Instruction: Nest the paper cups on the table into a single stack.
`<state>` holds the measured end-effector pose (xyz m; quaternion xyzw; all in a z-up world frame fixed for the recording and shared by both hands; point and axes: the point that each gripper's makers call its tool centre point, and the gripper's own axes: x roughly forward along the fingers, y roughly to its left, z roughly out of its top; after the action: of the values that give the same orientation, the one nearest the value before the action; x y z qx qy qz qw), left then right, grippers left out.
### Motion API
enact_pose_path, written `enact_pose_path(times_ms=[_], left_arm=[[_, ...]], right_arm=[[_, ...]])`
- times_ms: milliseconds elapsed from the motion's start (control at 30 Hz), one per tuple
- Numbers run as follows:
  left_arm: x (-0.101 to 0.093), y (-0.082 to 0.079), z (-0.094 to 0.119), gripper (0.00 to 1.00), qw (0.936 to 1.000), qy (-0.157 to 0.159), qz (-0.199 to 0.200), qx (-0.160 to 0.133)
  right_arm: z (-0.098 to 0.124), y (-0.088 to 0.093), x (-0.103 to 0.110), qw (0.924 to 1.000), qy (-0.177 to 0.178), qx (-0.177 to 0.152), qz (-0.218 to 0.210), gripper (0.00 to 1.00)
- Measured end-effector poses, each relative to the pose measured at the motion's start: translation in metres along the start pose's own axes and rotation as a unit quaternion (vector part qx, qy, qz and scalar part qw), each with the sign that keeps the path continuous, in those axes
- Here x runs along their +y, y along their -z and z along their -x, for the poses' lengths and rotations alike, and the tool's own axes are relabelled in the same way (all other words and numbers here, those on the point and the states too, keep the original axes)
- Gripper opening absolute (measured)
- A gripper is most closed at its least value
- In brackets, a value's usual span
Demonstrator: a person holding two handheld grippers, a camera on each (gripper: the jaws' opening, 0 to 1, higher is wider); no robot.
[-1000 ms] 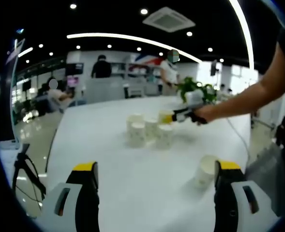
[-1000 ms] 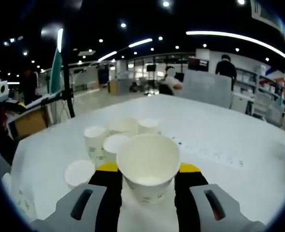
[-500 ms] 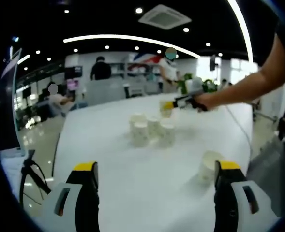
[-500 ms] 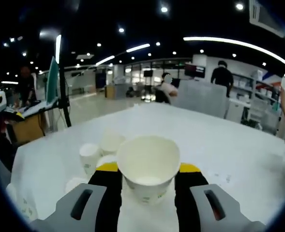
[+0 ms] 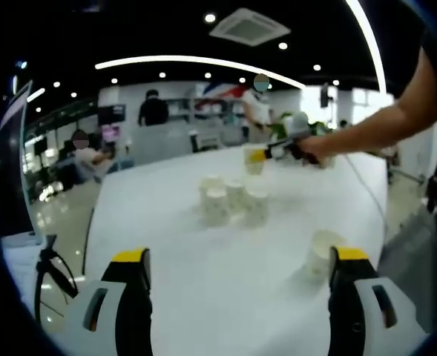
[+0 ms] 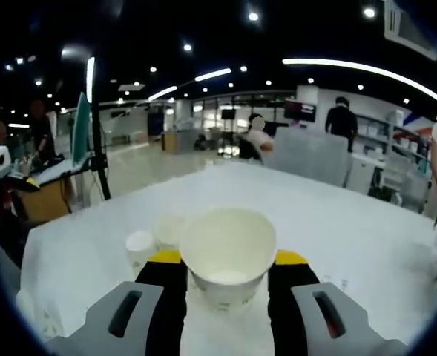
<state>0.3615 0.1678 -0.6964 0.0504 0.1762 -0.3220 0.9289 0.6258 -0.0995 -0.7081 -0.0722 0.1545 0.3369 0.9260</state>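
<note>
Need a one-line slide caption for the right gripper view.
Right gripper holds an upright paper cup between its jaws above the white table, loose cups behind.

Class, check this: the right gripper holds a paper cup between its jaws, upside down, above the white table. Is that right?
Not quite. In the right gripper view the paper cup clamped in the right gripper is upright, its open mouth facing up, not upside down. It is held above the white table.

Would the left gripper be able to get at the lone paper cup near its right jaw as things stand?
Probably yes. The left gripper is open and holds nothing, and the lone cup stands upright on the white table, just ahead of its right jaw, with bare tabletop around it.
</note>
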Motion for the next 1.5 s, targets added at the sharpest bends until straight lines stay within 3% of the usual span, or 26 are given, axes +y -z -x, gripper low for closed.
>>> enact_pose_path(times_ms=[633, 967, 1500], left_arm=[[0.000, 0.004, 0.006, 0.99, 0.9999, -0.005, 0.011, 0.008], [-0.002, 0.007, 0.013, 0.99, 0.9997, -0.005, 0.014, 0.021], [0.000, 0.000, 0.020, 0.99, 0.9996, -0.001, 0.024, 0.015]], right_arm=[[0.022, -0.016, 0.033, 0.9998, -0.020, -0.006, 0.006, 0.39], [0.037, -0.022, 0.061, 0.9993, -0.036, -0.008, 0.012, 0.39], [0.060, -0.029, 0.088, 0.9989, -0.044, -0.009, 0.014, 0.39]])
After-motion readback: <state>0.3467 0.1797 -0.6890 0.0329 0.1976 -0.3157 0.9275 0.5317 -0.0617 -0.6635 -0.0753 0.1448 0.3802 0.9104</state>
